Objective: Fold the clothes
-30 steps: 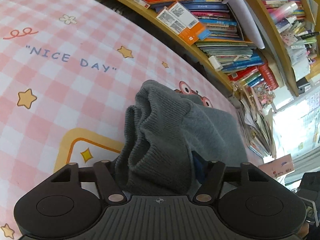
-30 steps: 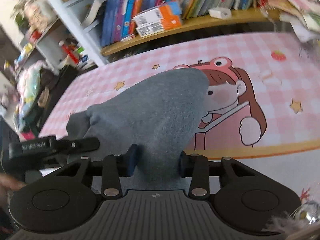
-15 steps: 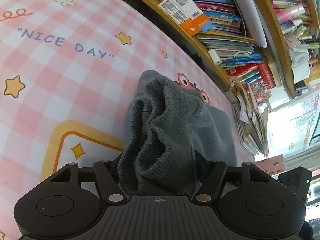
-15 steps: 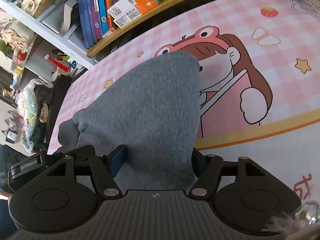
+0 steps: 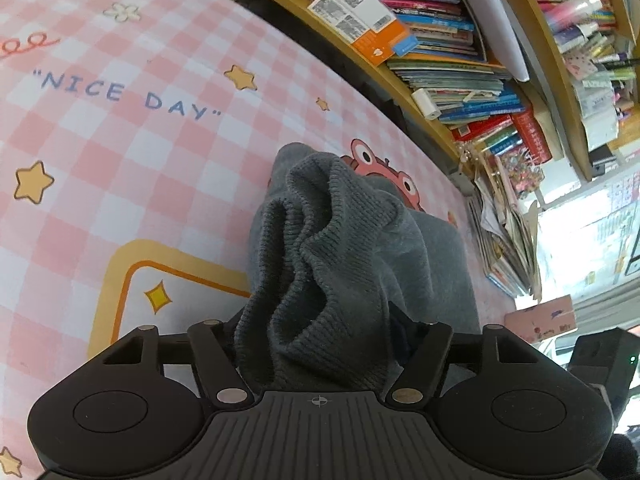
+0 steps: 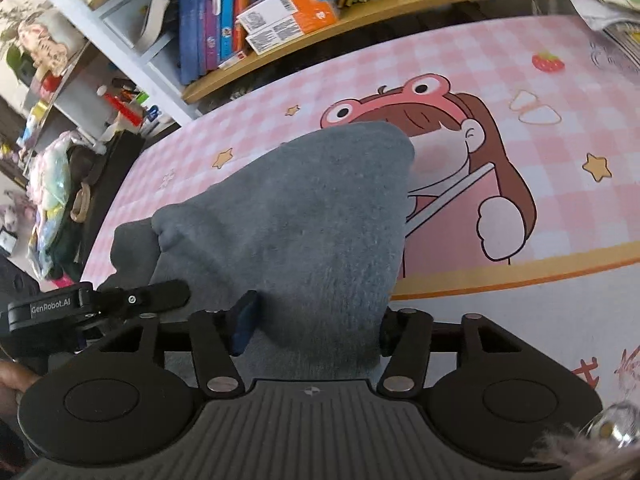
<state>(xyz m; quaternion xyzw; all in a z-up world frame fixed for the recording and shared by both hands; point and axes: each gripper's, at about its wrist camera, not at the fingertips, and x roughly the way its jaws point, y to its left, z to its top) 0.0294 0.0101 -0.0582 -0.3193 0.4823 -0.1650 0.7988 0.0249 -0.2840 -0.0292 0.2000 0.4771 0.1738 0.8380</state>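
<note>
A grey knit garment [image 5: 340,248] lies on the pink checked mat [image 5: 120,160] and rises toward both grippers. Its ribbed hem is bunched in folds between the fingers of my left gripper [image 5: 320,332], whose jaws are opening; a blue pad shows in a gap at the right of the bunch. In the right wrist view the garment's smooth side [image 6: 304,216] slopes up like a tent into my right gripper [image 6: 316,320]. Its jaws are opening too, with the cloth loose between them beside the left blue pad [image 6: 244,320]. The left gripper's body [image 6: 100,304] sits at the cloth's left edge.
A low wooden bookshelf [image 5: 420,40] packed with books runs along the mat's far edge [image 6: 280,12]. Stacked papers and magazines [image 5: 508,240] lean at the right. Bags and clutter [image 6: 52,200] sit off the mat's left side. A hand [image 6: 12,380] shows at the lower left.
Both pairs of jaws have spread wider, the right one most, and the pinched cloth has slackened and widened between them. Both hands stayed roughly in place.
</note>
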